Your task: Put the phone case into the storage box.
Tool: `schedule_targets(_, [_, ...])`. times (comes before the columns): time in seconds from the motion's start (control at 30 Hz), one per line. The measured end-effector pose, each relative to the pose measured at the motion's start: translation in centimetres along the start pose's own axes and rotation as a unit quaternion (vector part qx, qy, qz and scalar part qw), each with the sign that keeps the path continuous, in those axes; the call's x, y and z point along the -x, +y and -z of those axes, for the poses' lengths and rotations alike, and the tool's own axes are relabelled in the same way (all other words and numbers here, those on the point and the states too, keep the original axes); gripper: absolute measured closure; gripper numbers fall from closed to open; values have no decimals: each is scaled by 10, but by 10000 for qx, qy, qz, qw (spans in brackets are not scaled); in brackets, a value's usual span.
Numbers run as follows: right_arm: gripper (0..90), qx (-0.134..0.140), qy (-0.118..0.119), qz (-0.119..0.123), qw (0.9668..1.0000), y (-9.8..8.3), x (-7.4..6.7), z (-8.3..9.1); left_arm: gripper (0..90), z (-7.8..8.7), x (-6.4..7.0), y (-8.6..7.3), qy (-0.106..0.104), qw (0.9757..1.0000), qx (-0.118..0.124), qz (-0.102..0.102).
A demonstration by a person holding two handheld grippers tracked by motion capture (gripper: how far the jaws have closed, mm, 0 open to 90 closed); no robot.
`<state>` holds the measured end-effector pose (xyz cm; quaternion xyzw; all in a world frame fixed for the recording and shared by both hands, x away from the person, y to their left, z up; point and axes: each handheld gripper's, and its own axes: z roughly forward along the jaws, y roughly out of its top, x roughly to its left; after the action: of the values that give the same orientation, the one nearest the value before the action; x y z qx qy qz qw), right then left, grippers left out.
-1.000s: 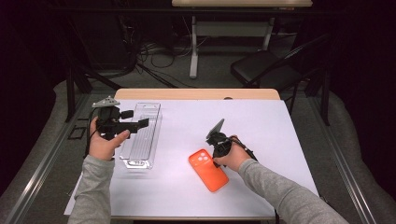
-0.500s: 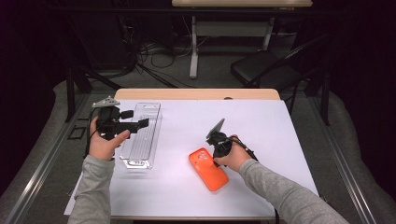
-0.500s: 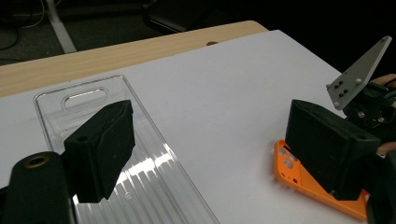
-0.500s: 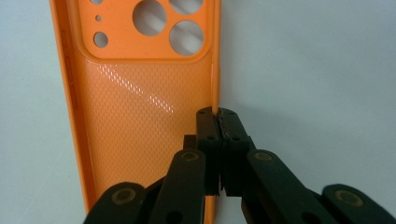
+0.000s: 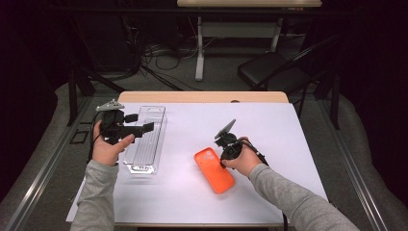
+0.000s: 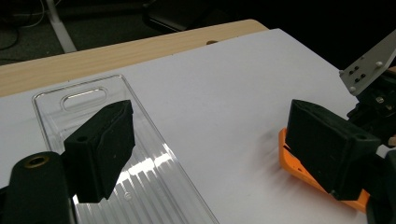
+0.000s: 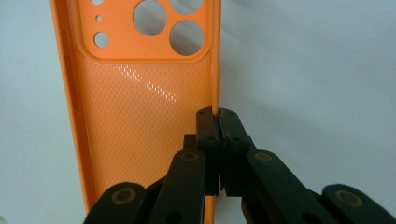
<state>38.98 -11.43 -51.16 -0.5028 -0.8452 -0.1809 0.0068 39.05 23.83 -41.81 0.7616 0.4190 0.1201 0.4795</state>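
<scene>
Looks like a lab or test room, not a home: dark space w/ black walls and a lit table (image 5: 293, 144) covered in white sheet, wood edge showing at the far side. Behind it, loose cables (image 5: 154, 53) tangled on grey floor, a black chair (image 5: 274, 72), plus a 2nd desk's white legs (image 5: 199, 48).

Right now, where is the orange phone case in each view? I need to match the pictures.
High view: orange phone case lies right of centre on the white table cover, at the right gripper.
Left gripper view: its corner peeks out at the right, behind the right-hand jaw.
Right gripper view: it runs top to bottom, jaws shut on its side wall.
Shared landmark: the white cover.
</scene>
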Motion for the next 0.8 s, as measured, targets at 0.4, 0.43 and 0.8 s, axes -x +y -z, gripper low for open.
schedule_targets(0.4, [883, 194, -199, 166, 9995, 1, 8, 25, 159, -1, 1, 0, 4, 10000, -22, -26])
schedule_targets(0.43, [883, 194, -199, 166, 9995, 1, 8, 25, 159, -1, 2, 0, 2, 10000, -21, -30])
schedule_targets(0.8, [884, 1028, -306, 241, 9939, 3, 8, 53, 159, -5, 6, 0, -14, 10000, -53, -79])
